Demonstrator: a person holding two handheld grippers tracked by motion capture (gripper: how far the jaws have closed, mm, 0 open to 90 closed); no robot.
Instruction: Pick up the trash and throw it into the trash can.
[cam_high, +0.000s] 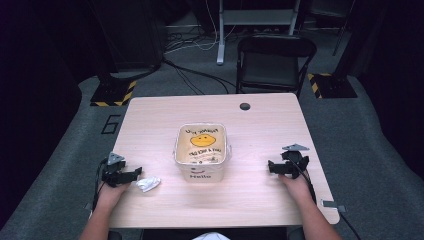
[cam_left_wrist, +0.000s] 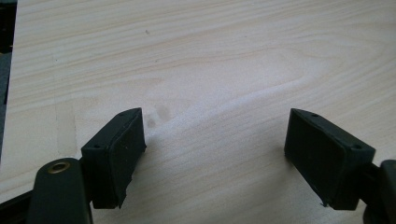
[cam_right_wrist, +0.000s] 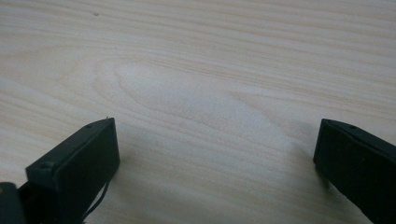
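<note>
A small white square bin (cam_high: 201, 151), lined with a bag printed with a yellow smiley face, stands at the middle of the wooden table (cam_high: 165, 111). A crumpled white wad (cam_high: 148, 184) lies on the table left of the bin. My left gripper (cam_high: 131, 174) rests on the table just left of the wad, jaws wide apart over bare wood (cam_left_wrist: 215, 140). My right gripper (cam_high: 272, 166) rests on the table to the right of the bin, open too, with only wood between its jaws (cam_right_wrist: 215, 154).
A black folding chair (cam_high: 274, 62) stands behind the far table edge. A dark cable grommet (cam_high: 244, 106) sits in the tabletop near the far edge. Cables run over the grey floor, with hazard-striped stand bases (cam_high: 114, 93) at both far corners.
</note>
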